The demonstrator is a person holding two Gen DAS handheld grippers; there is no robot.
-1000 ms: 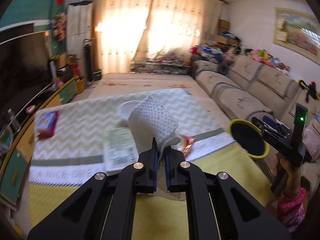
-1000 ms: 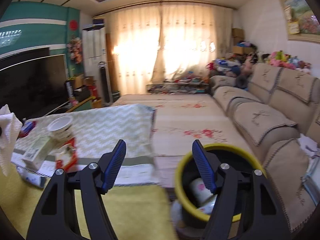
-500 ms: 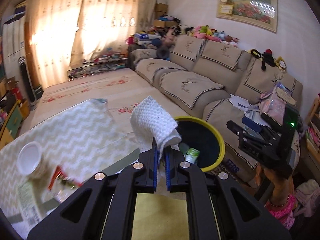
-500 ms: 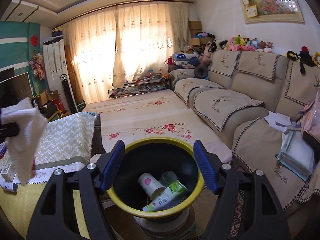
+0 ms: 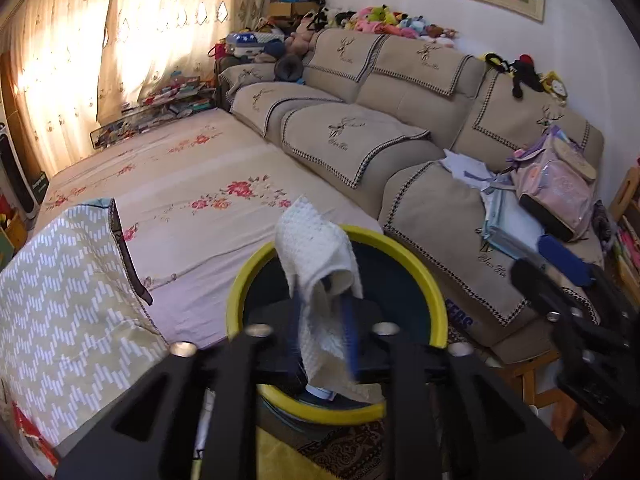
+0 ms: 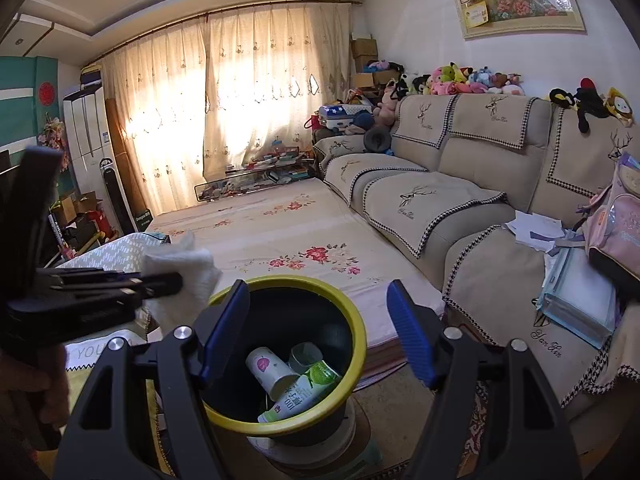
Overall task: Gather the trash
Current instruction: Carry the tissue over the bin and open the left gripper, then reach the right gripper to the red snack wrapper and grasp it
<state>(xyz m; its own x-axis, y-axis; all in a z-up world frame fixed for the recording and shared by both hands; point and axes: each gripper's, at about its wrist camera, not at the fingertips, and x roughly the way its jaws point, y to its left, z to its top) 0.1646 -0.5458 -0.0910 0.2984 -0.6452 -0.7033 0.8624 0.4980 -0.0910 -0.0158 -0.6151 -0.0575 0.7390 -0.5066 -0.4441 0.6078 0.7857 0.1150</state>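
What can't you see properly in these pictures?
- Left wrist view: the inside of the yellow bin is hidden by the white paper towel and the left gripper, whose jaws are opening around the towel.
- Left wrist view: the right gripper is blurred.
- Right wrist view: writing on the green carton is too small.

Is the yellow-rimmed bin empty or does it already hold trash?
Not empty. The right wrist view shows the bin holding a paper cup and a green-labelled carton at its bottom.
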